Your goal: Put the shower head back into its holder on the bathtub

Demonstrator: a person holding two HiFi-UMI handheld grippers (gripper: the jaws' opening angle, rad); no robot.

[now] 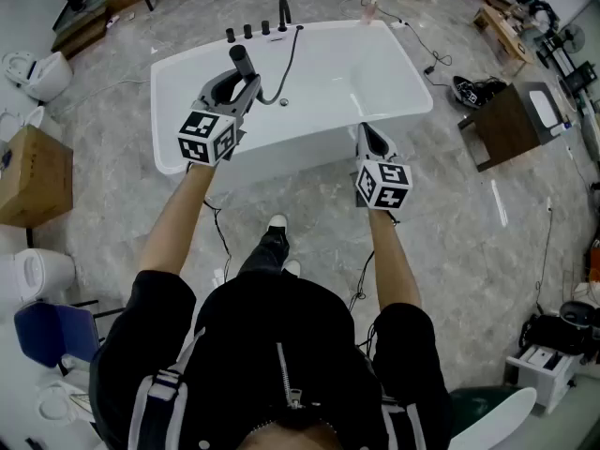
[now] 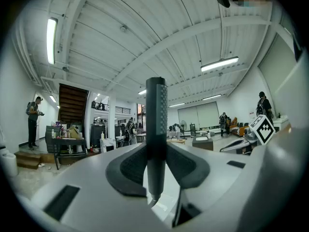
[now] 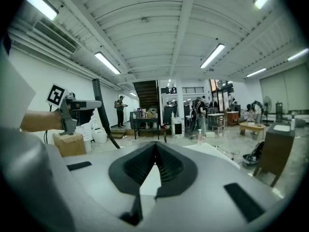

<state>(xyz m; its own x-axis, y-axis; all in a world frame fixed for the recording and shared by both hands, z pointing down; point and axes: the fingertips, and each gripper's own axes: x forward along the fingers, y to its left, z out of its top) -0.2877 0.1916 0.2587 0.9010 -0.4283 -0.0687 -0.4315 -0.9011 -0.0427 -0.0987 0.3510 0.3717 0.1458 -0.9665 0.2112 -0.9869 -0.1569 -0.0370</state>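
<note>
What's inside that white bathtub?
Inside the bathtub, only a dark hose and a small dark spot, maybe the drain, show. The left gripper, shut on the shower head, covers the basin's left part.

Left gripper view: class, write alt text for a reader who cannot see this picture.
The left gripper grips a dark shower head, which stands upright between its two black pads. Behind it is a white beamed ceiling with strip lights, and a person stands far off at the left.

Left gripper point(image 1: 242, 81) clamped; right gripper point(image 1: 367, 133) closed.
</note>
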